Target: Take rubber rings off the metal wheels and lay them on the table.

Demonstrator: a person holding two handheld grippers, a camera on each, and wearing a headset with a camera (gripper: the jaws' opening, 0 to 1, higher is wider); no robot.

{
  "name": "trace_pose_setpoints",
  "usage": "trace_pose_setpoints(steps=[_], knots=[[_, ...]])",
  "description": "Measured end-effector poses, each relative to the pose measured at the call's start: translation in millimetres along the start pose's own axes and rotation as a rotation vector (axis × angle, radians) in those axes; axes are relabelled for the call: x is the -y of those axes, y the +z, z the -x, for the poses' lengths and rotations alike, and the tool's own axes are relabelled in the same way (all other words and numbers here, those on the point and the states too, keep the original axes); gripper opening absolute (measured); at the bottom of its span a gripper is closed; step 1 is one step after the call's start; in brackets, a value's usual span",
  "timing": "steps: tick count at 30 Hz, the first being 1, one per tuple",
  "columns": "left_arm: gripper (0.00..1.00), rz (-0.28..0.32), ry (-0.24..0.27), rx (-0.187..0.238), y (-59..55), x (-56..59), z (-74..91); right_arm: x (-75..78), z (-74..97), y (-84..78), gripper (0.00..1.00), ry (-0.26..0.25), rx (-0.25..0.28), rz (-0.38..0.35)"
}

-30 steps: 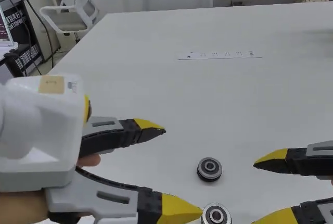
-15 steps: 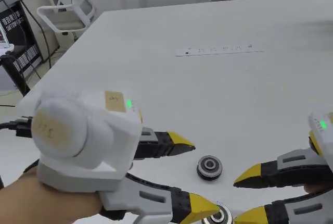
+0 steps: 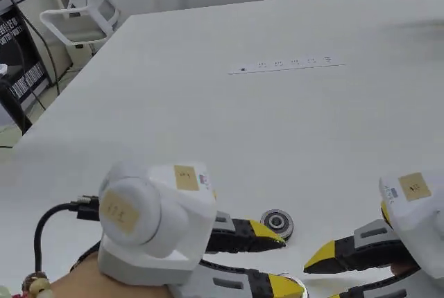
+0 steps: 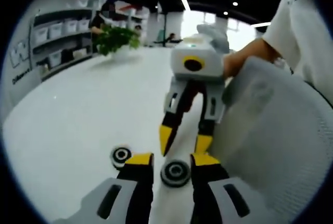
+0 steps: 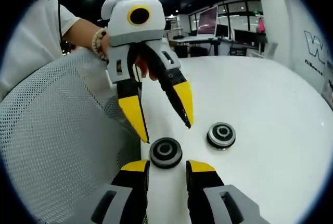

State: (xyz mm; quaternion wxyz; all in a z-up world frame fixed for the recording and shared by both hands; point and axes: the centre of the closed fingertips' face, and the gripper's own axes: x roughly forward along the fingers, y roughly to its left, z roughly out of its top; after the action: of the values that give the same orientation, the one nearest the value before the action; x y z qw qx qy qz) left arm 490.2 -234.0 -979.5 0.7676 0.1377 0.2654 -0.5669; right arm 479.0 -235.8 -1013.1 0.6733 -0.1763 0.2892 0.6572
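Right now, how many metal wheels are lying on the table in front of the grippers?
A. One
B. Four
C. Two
C: in the right gripper view, a near wheel lies just ahead of the open jaws of the right gripper, and a far wheel lies apart from it on the table.

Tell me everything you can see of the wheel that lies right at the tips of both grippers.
The wheel is a small round disc lying flat on the white table. It has a dark, rubber-looking ring around the outside, a paler metal face within, and a dark hub at the centre. The ring is not yet off. The left gripper and right gripper face each other over it, jaws open. Whether any tip touches it cannot be told. A second wheel lies apart beside it.
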Motion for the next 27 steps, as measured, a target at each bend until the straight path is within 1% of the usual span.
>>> trace_pose_setpoints(steps=[1,2,4,5,7,8,11,12,14,15,17,19,20,21,25,27], knots=[[0.26,-0.01,-0.001,-0.015,-3.6,0.9,-1.9,-0.5,-1.0,-1.0,0.26,0.001,-0.003,-0.001],[0.25,-0.001,-0.001,-0.015,-5.6,1.6,-5.4,-1.0,-2.6,-2.1,0.26,-0.001,-0.006,0.0],[0.24,0.045,-0.028,-0.024,-8.4,6.0,-8.4,-1.4,-3.7,-2.3,0.26,-0.007,-0.007,0.006],[0.24,0.036,-0.024,-0.026,-9.0,5.6,-9.1,-1.8,-3.8,-2.6,0.26,-0.006,-0.008,0.011],[0.22,0.005,-0.019,-0.045,-12.6,6.4,-9.5,-1.1,-4.0,-2.6,0.26,-0.014,-0.007,0.021],[0.22,0.003,-0.021,-0.048,-13.8,7.4,-9.7,-0.9,-4.1,-2.6,0.25,-0.014,-0.007,0.021],[0.2,-0.016,-0.015,-0.06,-16.8,5.7,-9.8,-1.7,-6.0,-3.1,0.25,-0.008,-0.004,0.016],[0.19,-0.018,-0.01,-0.065,-17.9,4.7,-10.0,-2.0,-6.5,-3.3,0.25,-0.007,-0.004,0.016],[0.16,-0.035,0.021,-0.092,-24.9,-0.4,-8.4,-2.3,-7.1,-3.7,0.25,-0.005,-0.004,0.019],[0.16,-0.038,0.006,-0.07,-20.8,2.5,-9.4,-2.4,-7.4,-3.4,0.24,-0.006,-0.002,0.02],[0.16,-0.054,0.007,-0.069,-19.6,4.0,-9.7,-2.2,-7.8,-2.8,0.24,-0.007,0.001,0.022],[0.15,-0.101,0.011,-0.076,-18.9,4.3,-10.6,-0.4,-7.9,-2.2,0.24,-0.017,0.005,0.028],[0.15,-0.08,0.014,-0.083,-19.1,6.1,-8.4,0.7,-7.8,-2.0,0.24,-0.021,0.007,0.031],[0.14,-0.07,0.016,-0.076,-17.3,6.4,-6.7,1.7,-7.9,-1.4,0.24,-0.025,0.012,0.031],[0.14,-0.059,0.027,-0.063,-14.2,5.2,-4.6,4.4,-7.0,-0.6,0.22,-0.037,0.019,0.04],[0.14,-0.055,0.028,-0.061,-14.6,5.1,-5.0,4.9,-6.5,-0.7,0.21,-0.04,0.019,0.044]])
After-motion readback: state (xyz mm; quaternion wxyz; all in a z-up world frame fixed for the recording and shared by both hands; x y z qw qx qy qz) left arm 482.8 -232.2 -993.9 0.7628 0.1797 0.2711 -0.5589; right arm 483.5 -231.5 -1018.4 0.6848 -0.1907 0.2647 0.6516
